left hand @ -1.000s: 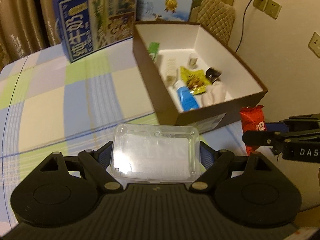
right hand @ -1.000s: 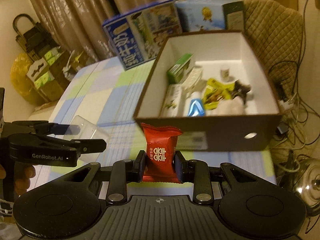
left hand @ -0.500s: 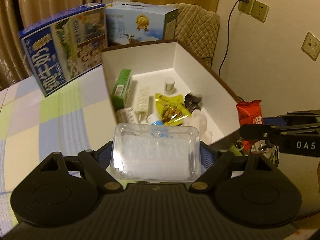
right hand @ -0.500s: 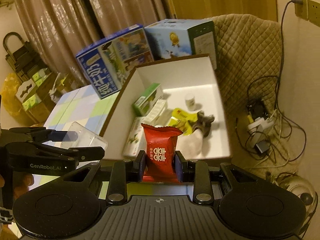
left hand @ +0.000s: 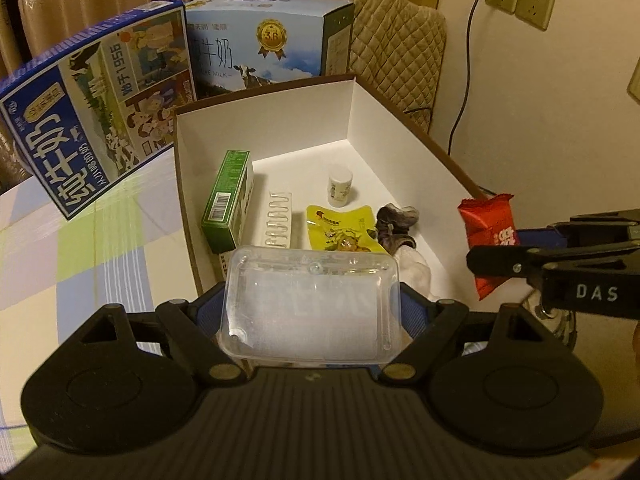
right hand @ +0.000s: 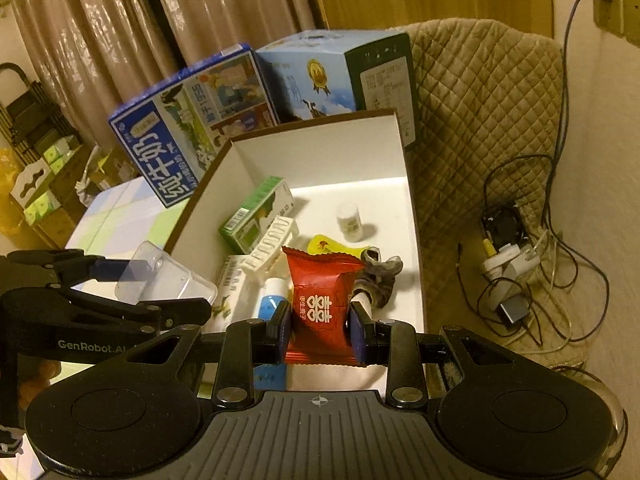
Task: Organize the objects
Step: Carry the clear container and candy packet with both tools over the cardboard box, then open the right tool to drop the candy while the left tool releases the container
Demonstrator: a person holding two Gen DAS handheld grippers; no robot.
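The left gripper [left hand: 314, 308] was clenched on a clear plastic case [left hand: 312, 304], a shallow rounded rectangle of glossy, see-through material, its long axis running across the fingers and level. The right gripper [right hand: 320, 332] gripped a red snack packet [right hand: 322, 300], a crinkly foil pillow with crimped ends, held upright by its lower half. Both items hung over the near end of the open cardboard box [right hand: 412, 216], brown outside and matte white inside, which stood at the far right corner of the checked tablecloth [left hand: 100, 240]. The case sat above the box's near left corner, the packet above its near right part, so the drop for each lay straight down and slightly forward; neither hand looked clearly nearer. The floor beneath was crowded: a green carton [left hand: 228, 200] on edge along the left wall, a white ribbed clip [left hand: 278, 220], a yellow pouch [left hand: 340, 230], a small white bottle [left hand: 340, 184] and a grey fuzzy item [left hand: 396, 224]. The freest floor lay toward the far wall. Two printed milk cartons [left hand: 96, 136] stood behind the box.
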